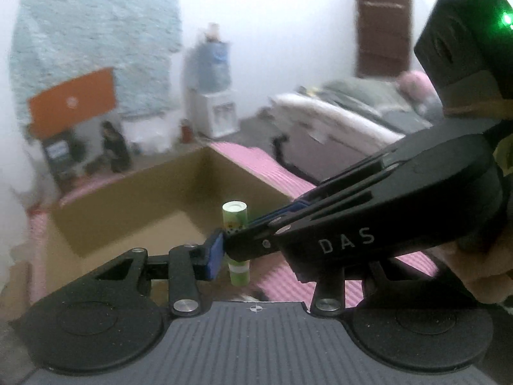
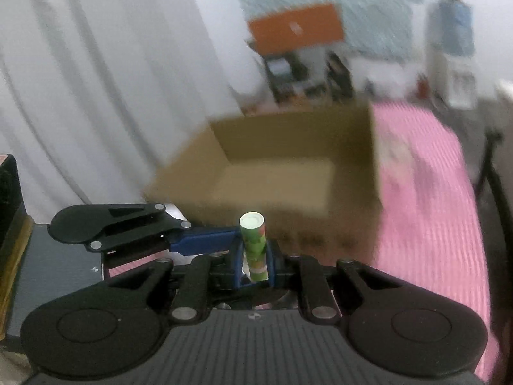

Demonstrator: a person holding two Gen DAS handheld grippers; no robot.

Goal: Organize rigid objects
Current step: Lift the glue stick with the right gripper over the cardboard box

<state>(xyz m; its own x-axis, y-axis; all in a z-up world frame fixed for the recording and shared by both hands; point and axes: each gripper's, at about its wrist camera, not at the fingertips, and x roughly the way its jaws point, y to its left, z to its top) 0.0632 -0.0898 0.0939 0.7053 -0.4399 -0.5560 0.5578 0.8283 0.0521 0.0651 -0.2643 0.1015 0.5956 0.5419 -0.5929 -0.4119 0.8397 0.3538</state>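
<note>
A small green tube with a white cap [image 2: 254, 247] stands upright, clamped between the blue pads of my right gripper [image 2: 254, 264]. In the left wrist view the same tube [image 1: 236, 240] shows with the right gripper crossing in from the right and gripping its middle. My left gripper [image 1: 235, 256] is around the tube too: its left blue pad [image 1: 215, 253] sits just beside the tube, its right finger is hidden behind the right gripper. An open, empty cardboard box [image 2: 282, 166] lies just beyond the tube; it also shows in the left wrist view [image 1: 144, 205].
The box sits on a pink ribbed mat [image 2: 426, 173]. A white curtain [image 2: 96, 80] hangs at the left. A bed [image 1: 346, 112], a water dispenser [image 1: 214, 96] and an orange board [image 1: 72, 102] stand in the background.
</note>
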